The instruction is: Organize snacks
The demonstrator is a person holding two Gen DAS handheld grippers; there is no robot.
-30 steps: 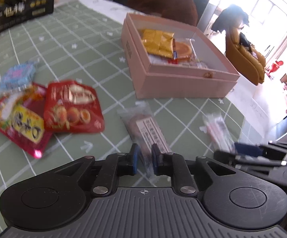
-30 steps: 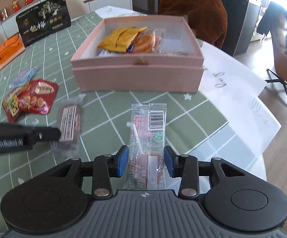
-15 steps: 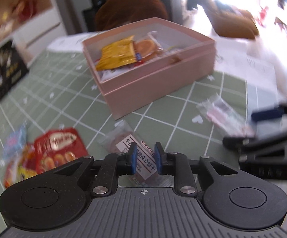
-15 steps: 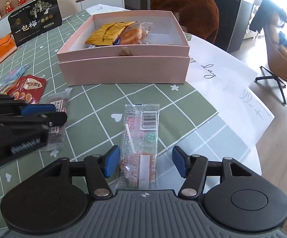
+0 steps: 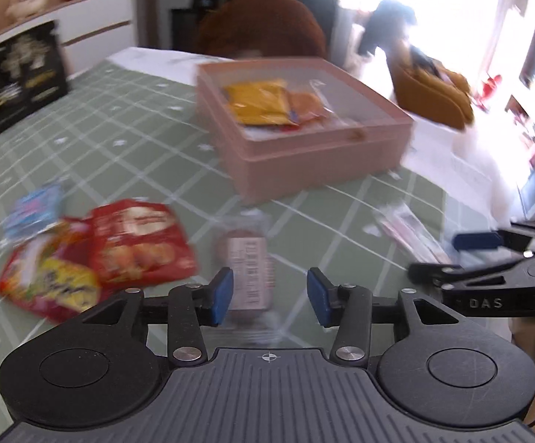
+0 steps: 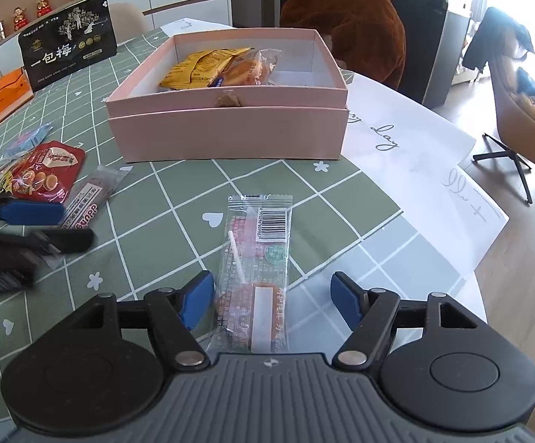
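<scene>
Both grippers' fingers gape empty; the light, crinkly, slippery lollipop packet [image 6: 254,277], frame centre, wants pinching across its flat middle.

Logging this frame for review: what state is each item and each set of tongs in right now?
left tongs: open, around the brown wafer pack, not gripping.
right tongs: open, clear lollipop pack flat between the fingers.
pink box: open, lidless, holding a yellow packet and an orange pastry.
red snack pouch: flat on the table, sealed.
blue packet: flat on the table, blurred.
</scene>
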